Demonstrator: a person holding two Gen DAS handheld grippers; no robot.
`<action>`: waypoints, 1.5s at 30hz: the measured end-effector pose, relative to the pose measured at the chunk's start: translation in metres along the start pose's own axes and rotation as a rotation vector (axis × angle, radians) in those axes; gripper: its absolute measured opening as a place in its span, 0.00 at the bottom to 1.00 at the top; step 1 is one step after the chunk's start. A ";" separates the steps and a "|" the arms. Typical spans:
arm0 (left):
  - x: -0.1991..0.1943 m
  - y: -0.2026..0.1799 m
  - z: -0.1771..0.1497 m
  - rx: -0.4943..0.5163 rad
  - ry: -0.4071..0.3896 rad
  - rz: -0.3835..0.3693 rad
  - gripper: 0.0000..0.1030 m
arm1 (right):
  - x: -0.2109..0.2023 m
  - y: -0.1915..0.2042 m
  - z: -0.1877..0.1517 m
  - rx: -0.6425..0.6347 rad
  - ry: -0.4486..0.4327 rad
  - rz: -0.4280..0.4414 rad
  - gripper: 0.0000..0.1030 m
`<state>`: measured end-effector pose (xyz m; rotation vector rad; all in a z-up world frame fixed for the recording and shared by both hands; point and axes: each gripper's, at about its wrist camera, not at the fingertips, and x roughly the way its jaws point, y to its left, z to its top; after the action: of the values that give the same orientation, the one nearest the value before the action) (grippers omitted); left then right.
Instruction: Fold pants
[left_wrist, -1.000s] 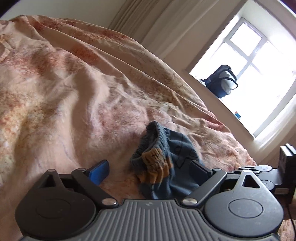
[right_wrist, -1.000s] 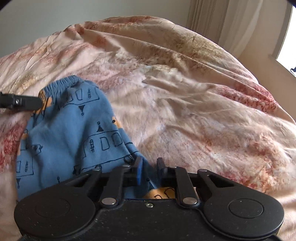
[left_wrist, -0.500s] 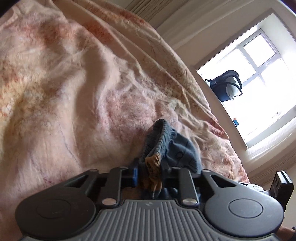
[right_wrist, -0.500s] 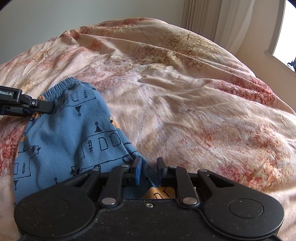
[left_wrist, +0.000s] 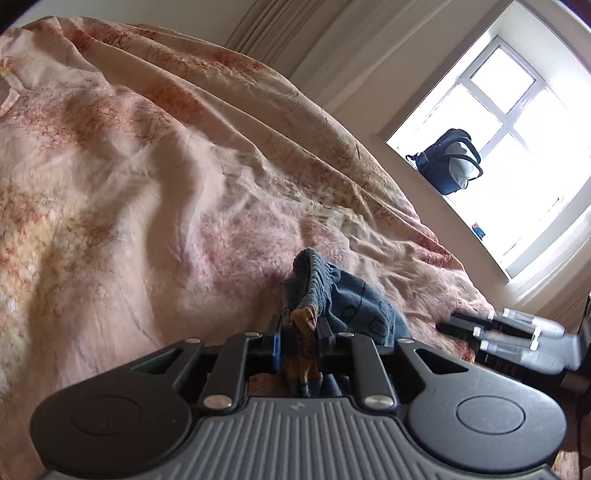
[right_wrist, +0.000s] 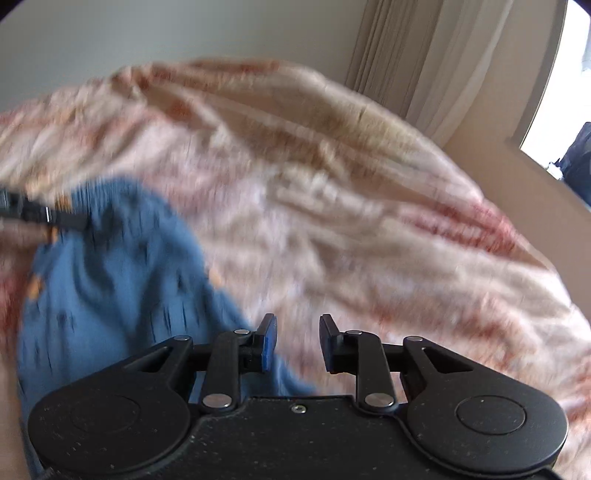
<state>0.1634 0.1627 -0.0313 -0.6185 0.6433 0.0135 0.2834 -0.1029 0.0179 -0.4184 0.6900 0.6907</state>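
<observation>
So the little blue pants (right_wrist: 110, 280) with the line-drawing print are lying on the pink floral duvet (left_wrist: 147, 184), near me and to the left in the right wrist view, and they look like they've been doubled over already, though that frame is blurry so I can't count layers. My left gripper (left_wrist: 298, 341) is pinched narrow on the bunched elastic waistband (left_wrist: 314, 273), with an orange bit of the fabric squeezed right between the pads. My right gripper (right_wrist: 297, 343) has just been opening: jaws part way apart, nothing between them, the pants' edge just beside its left finger. I'd say 1 fold is roughly in, and the rest is still to do: another fold and some flattening. Far right, a dark bag (left_wrist: 447, 162) sits on the windowsill.
</observation>
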 end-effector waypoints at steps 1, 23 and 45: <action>0.000 0.000 0.000 0.005 0.000 0.003 0.18 | 0.000 0.003 0.007 0.008 -0.028 0.012 0.42; 0.004 0.007 -0.002 0.031 0.023 0.020 0.19 | 0.051 0.037 0.009 0.076 0.087 0.075 0.75; -0.040 -0.074 -0.032 0.376 -0.198 0.138 0.96 | -0.150 0.029 -0.168 0.329 -0.049 -0.356 0.99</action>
<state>0.1273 0.0917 0.0106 -0.2055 0.4782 0.0801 0.1050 -0.2423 0.0014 -0.2111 0.6476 0.2433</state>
